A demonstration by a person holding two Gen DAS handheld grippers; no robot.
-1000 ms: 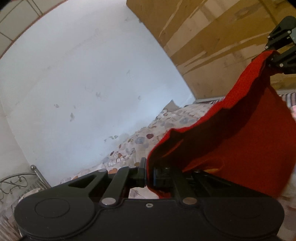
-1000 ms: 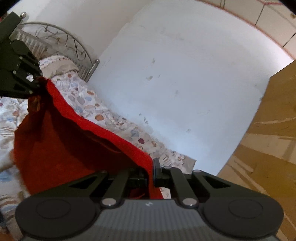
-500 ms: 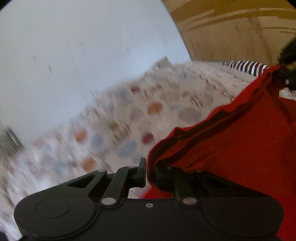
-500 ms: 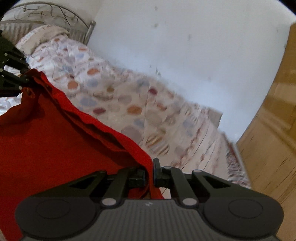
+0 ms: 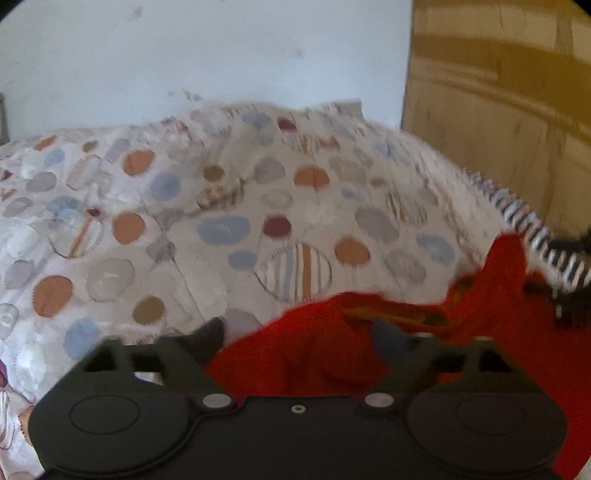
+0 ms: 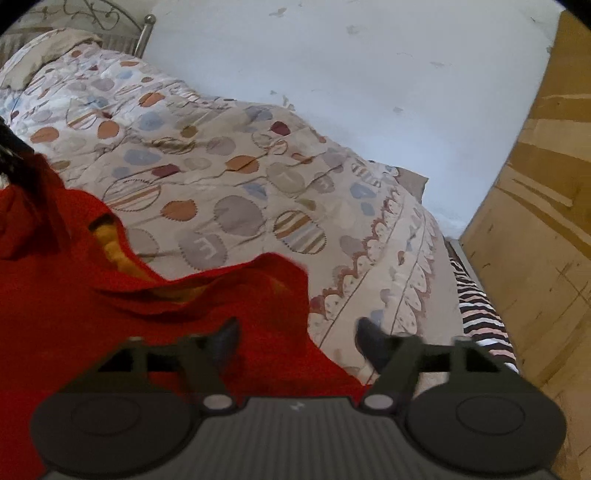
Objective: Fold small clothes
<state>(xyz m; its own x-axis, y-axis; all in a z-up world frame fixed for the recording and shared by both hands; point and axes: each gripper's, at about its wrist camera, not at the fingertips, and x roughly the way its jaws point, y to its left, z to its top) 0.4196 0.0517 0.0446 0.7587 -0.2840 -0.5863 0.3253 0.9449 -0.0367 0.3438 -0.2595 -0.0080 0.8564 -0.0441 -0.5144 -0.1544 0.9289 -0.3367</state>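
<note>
Both grippers have dropped from up in front of the wall down to the bed, and the red garment that a second ago hung stretched between them now lies slumped on the patterned quilt. The left gripper has just been opening its jaws: they stand wide, with the near red edge lying between the fingers but no pad pressing on it. The right gripper has likewise just been opening; its jaws are spread, one finger over the red cloth, the other over bare quilt, and nothing is clamped. Both have let go.

My reading is that the garment has been carried over and laid down, so a fold or a spreading-out is finished and the next grasp is not yet taken. The cloth looks rumpled rather than flat, with a raised ridge along its far edge in the right wrist view, and a yellow patch shows from inside it, so it probably needs smoothing or another fold.

Counted: one red garment, two grippers, one quilt covering the bed, one striped black-and-white cloth at the bed's edge by the wooden wardrobe, one pillow by the metal headboard, and one pale wall behind
</note>
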